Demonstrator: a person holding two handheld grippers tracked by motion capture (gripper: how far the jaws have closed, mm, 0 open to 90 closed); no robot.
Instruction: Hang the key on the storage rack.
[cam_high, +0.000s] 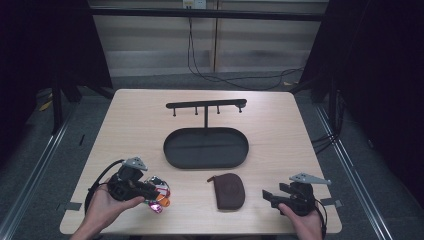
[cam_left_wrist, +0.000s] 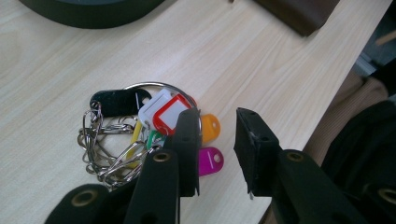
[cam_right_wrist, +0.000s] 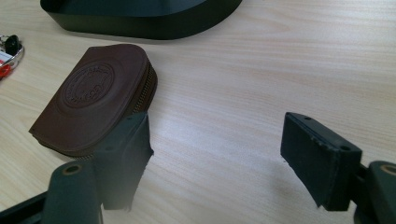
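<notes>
**Left claw over the key bunch, right claw spread beside the pouch**

Left claw (cam_high: 152, 192) sits at the near left of the tabletop (cam_high: 130, 125), held in the person's left hand (cam_high: 102, 207). Its jaws stand partly apart over a bunch of keys and tags (cam_left_wrist: 149, 128); in the left gripper view one jaw covers part of the bunch, the gap between the jaws shows bare wood, and whether a pad presses on any tag cannot be told. The bunch lies on the tabletop near its front edge: a metal ring with chain links and black, white, red, orange and magenta tags.

Beyond the middle stands a black oval tray (cam_high: 172, 150) with a hook rack (cam_high: 206, 104) rising at its far side. A brown zipped pouch (cam_high: 229, 191) lies flat just in front of the tray.

Right claw (cam_high: 268, 196), in the right hand (cam_high: 305, 222), is at the near right, jaws spread wide with nothing between them. In the right gripper view the pouch lies just beyond one jaw.
</notes>
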